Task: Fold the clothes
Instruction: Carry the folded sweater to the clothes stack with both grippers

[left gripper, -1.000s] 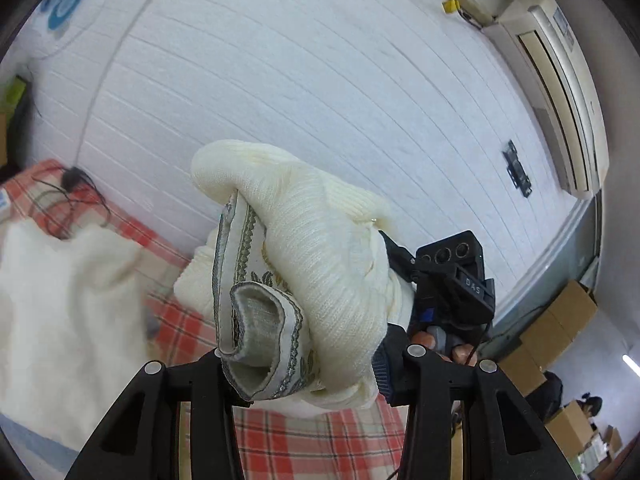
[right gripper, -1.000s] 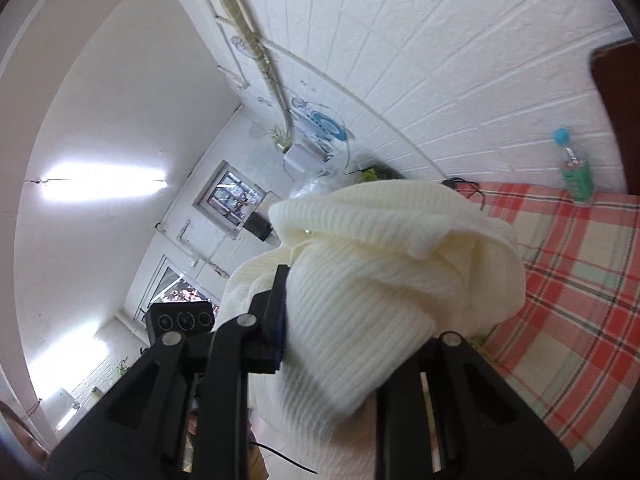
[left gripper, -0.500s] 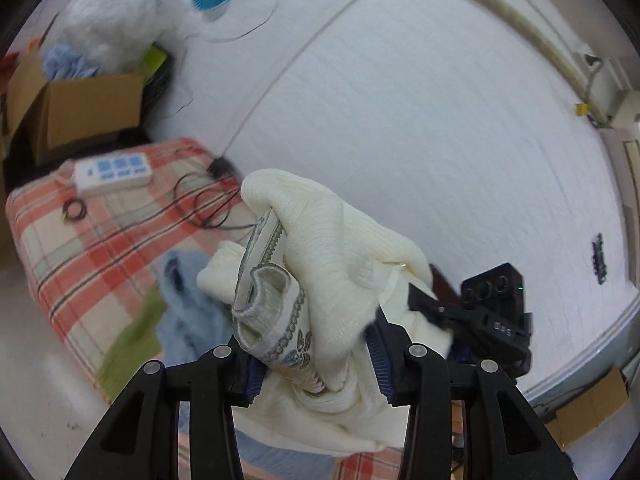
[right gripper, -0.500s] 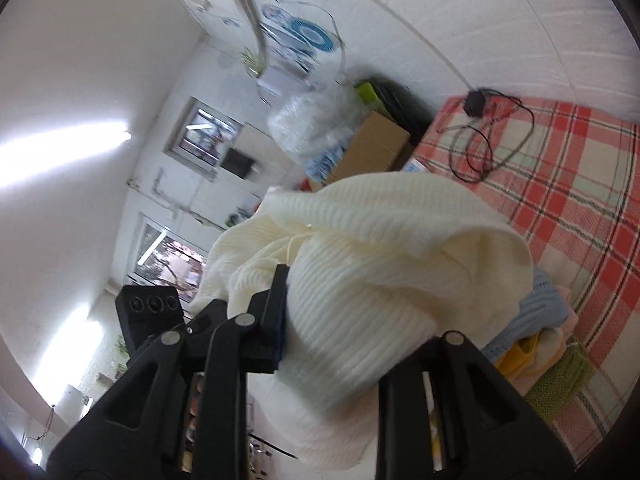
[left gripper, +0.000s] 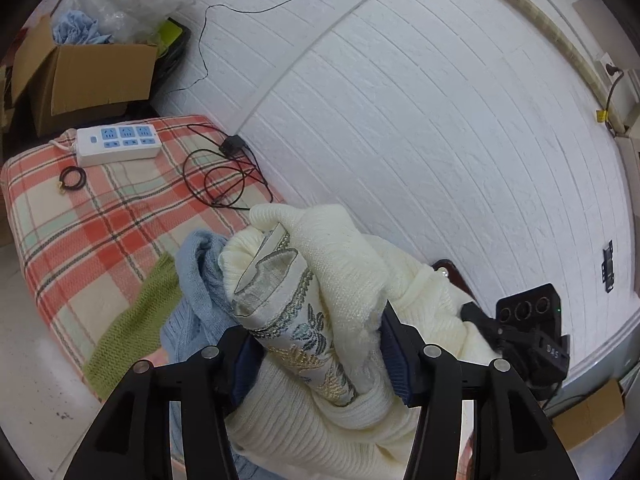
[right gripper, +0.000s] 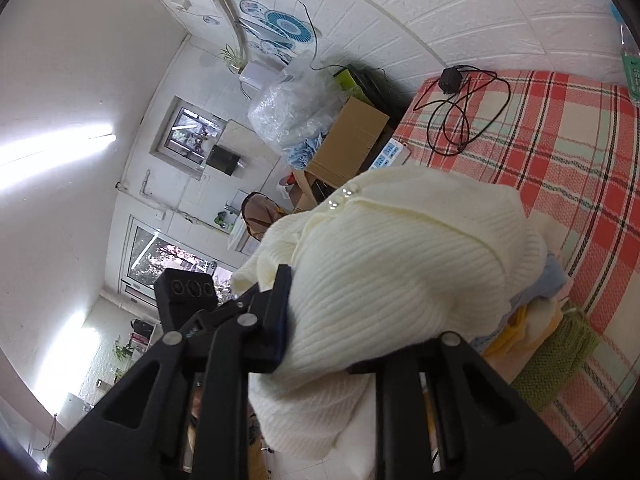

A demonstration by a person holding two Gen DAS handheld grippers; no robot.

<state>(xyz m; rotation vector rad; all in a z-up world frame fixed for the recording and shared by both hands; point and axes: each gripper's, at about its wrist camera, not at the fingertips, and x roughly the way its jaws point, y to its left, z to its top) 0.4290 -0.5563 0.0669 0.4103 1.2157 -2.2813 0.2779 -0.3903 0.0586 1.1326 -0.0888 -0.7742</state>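
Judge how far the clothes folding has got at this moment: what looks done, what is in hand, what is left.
Done: a stack of clothes already lies on the plaid blanket. In hand: the cream sweater, bundled, sits between both grippers; the left gripper is opening and the right gripper is closing, both with knit between the jaws. Left: setting it on the stack. No unfolded clothes are visible.

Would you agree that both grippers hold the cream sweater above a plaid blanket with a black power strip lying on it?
Not quite: the power strip is white, as the left wrist view shows. Both grippers, left gripper and right gripper, do hold the cream sweater above the plaid blanket.
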